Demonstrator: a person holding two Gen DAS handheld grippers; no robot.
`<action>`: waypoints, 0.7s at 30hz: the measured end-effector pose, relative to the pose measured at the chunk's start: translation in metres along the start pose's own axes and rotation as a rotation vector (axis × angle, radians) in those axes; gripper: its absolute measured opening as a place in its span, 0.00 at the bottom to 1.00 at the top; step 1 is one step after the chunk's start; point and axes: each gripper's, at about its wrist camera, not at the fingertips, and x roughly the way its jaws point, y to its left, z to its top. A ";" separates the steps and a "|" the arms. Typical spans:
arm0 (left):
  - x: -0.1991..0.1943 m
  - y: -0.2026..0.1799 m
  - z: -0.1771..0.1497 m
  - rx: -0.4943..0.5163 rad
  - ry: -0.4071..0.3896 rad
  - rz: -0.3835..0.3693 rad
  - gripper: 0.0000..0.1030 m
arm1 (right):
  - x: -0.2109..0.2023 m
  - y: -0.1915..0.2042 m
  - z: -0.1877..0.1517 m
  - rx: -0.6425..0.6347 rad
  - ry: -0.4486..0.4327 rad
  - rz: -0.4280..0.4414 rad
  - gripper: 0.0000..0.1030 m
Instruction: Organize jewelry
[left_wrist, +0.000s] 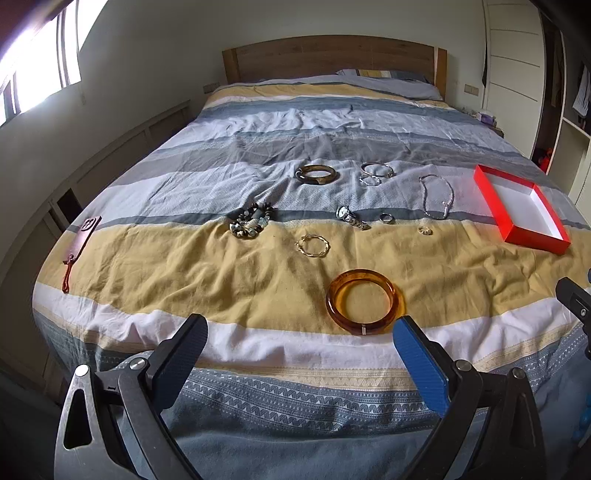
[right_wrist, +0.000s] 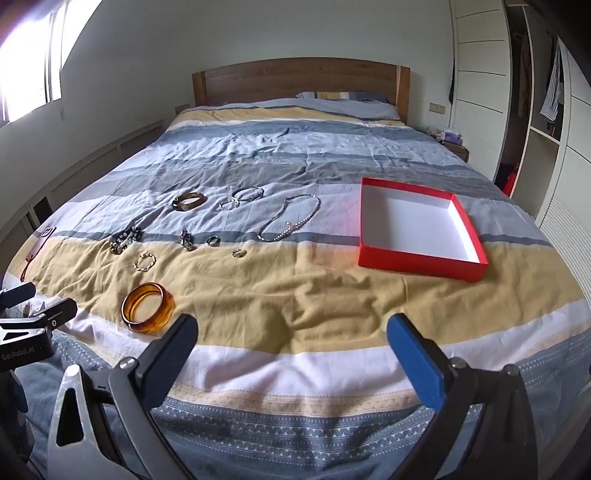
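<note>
Jewelry lies spread on a striped bed. An amber bangle (left_wrist: 364, 301) (right_wrist: 148, 307) lies nearest, just ahead of my left gripper (left_wrist: 301, 328), which is open and empty. Farther off lie a gold twisted hoop (left_wrist: 312, 245), a beaded bracelet (left_wrist: 252, 220), a watch (left_wrist: 351, 216), two rings (left_wrist: 387, 218) (left_wrist: 425, 230), a dark bangle (left_wrist: 316, 174), silver bracelets (left_wrist: 376, 172) and a chain necklace (left_wrist: 437, 196) (right_wrist: 290, 218). An open, empty red box (left_wrist: 524, 210) (right_wrist: 417, 230) sits at the right. My right gripper (right_wrist: 291, 332) is open and empty over the bed's near edge.
A phone in a reddish case (left_wrist: 83, 236) with a strap lies at the bed's left edge. A wooden headboard (left_wrist: 332, 55) and pillow are at the far end. A wardrobe (right_wrist: 535, 110) stands to the right, a window to the left.
</note>
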 end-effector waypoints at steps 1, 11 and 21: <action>-0.002 0.001 0.000 -0.003 -0.001 -0.004 0.96 | -0.002 -0.001 0.000 0.003 -0.002 0.001 1.00; -0.011 0.020 -0.006 -0.075 -0.012 0.044 0.96 | -0.013 -0.003 -0.001 0.018 -0.016 0.025 1.00; -0.007 0.029 -0.010 -0.087 -0.021 0.079 0.95 | -0.007 -0.002 -0.001 0.017 -0.024 0.045 1.00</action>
